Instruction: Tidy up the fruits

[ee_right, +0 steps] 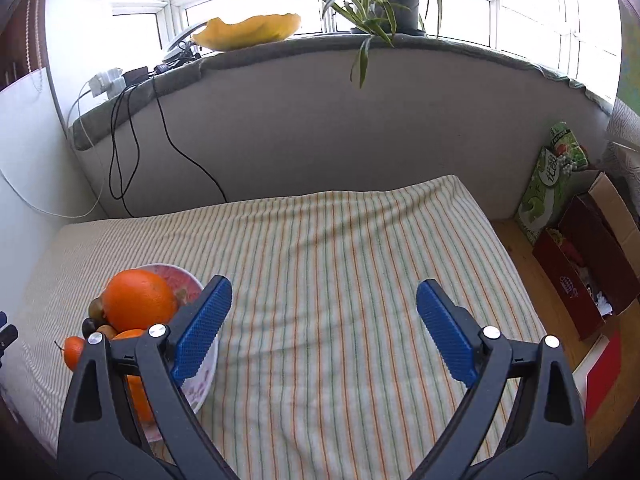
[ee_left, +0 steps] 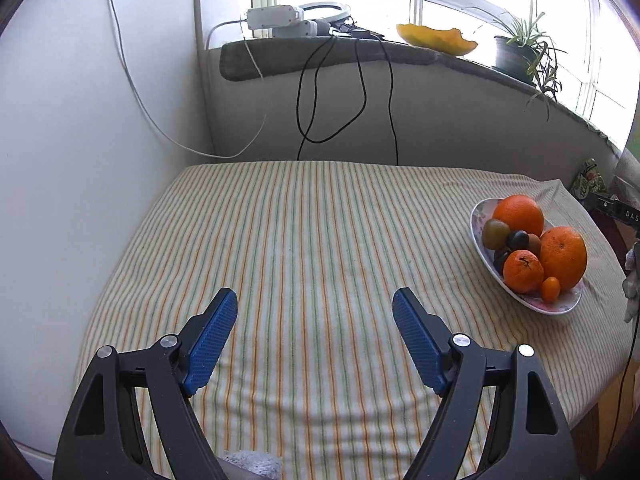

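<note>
Fruits (ee_left: pixel 532 248) sit heaped in a plate (ee_left: pixel 478 216) on the striped surface (ee_left: pixel 320 240), with nothing around them. Left gripper (ee_left: pixel 315 300) and right gripper (ee_right: pixel 324 294) both hang with jaws wide apart, holding nothing.

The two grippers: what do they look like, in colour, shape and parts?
The left gripper and the right gripper look alike. Each has two black plastic arms with triangular cut-outs and round silver rivets at the joints. Each arm ends in a long blue pad with a fine dotted texture. No markings or cables show on them, and no sleeve is visible.
</note>
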`<state>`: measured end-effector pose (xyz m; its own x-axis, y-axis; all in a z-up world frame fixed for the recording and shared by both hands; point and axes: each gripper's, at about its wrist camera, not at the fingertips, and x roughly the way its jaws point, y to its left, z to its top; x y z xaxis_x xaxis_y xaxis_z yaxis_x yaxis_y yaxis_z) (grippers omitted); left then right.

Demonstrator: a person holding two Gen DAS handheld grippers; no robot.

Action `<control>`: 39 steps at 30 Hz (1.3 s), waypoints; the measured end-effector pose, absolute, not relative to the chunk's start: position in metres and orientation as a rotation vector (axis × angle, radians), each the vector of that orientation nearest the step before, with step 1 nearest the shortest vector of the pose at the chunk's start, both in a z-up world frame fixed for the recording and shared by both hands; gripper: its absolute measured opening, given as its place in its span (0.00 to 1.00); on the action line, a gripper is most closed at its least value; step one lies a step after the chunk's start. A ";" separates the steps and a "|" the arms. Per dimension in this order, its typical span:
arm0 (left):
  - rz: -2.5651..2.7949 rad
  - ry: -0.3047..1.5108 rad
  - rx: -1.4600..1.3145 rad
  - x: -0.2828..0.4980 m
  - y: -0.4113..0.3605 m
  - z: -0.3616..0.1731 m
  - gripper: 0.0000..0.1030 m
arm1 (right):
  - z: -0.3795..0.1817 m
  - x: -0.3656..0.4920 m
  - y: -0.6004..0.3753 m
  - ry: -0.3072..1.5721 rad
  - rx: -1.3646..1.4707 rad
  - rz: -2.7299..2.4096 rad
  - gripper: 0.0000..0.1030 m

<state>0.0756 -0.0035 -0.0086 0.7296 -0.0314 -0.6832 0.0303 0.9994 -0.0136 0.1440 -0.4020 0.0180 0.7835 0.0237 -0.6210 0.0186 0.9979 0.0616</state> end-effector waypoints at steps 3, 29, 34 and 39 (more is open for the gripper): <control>-0.075 0.730 -0.004 0.066 -0.023 -0.001 0.78 | 0.029 0.117 -0.378 0.634 0.021 0.028 0.93; -0.158 0.696 -0.016 0.047 -0.068 0.020 0.79 | 0.038 0.053 -0.317 0.587 -0.030 0.155 0.93; -0.158 0.698 -0.015 0.047 -0.069 0.019 0.79 | 0.036 0.053 -0.317 0.591 -0.035 0.155 0.93; -0.159 0.696 -0.017 0.048 -0.068 0.019 0.79 | 0.035 0.053 -0.318 0.593 -0.033 0.153 0.93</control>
